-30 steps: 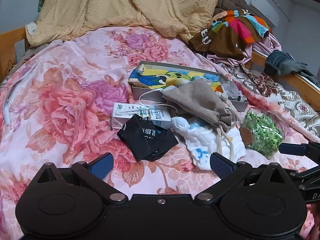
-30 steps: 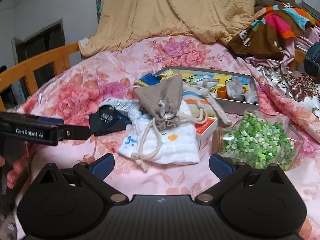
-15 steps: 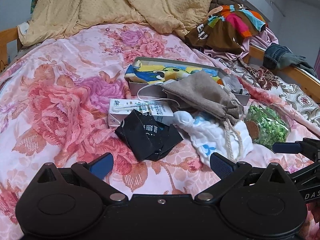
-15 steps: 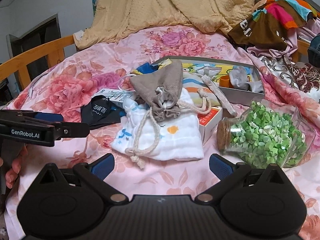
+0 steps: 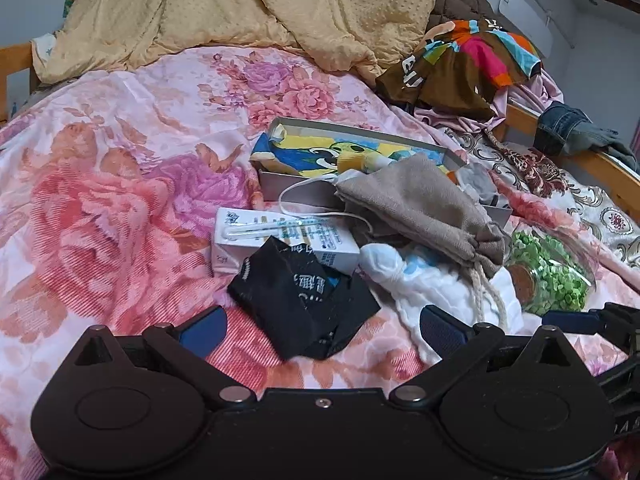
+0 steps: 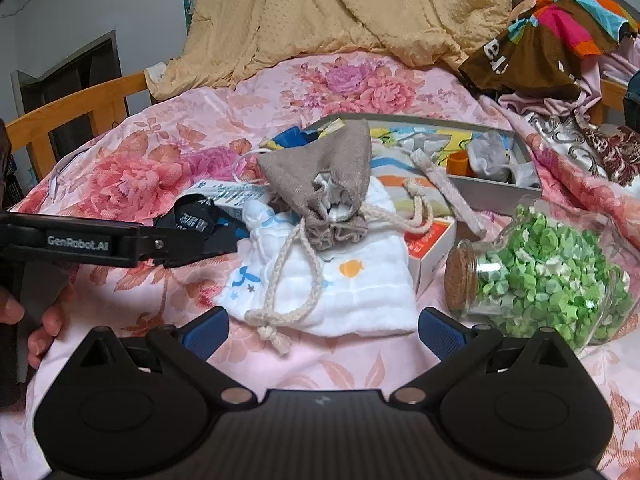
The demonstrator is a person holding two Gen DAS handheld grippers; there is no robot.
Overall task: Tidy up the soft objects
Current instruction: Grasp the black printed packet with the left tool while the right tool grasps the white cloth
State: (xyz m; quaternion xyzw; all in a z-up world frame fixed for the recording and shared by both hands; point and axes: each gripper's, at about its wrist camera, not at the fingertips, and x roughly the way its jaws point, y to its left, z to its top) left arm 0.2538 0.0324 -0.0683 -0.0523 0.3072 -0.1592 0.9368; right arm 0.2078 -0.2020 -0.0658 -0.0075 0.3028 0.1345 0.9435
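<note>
A pile lies on the floral bedspread. My left gripper (image 5: 322, 328) is open, low over the bed, with a black sock (image 5: 304, 304) lying between its fingers. My right gripper (image 6: 323, 332) is open too, its fingers on either side of the near edge of a white muslin cloth (image 6: 340, 284). A grey drawstring pouch (image 6: 320, 184) rests on that cloth, its cord trailing toward me. Behind them stands an open grey box (image 5: 288, 190) holding a cartoon-print cloth and grey socks (image 6: 492, 156).
A corked glass jar of green paper stars (image 6: 540, 268) lies on its side at the right. A white carton (image 5: 280, 236) and a red-and-white box (image 6: 432, 240) sit under the pile. Beige quilt, clothes and wooden bed rails ring the bed.
Both grippers have moved forward and lower toward the pile, the left onto the black sock, the right onto the white cloth. Both stayed open; nothing on the bed moved.
</note>
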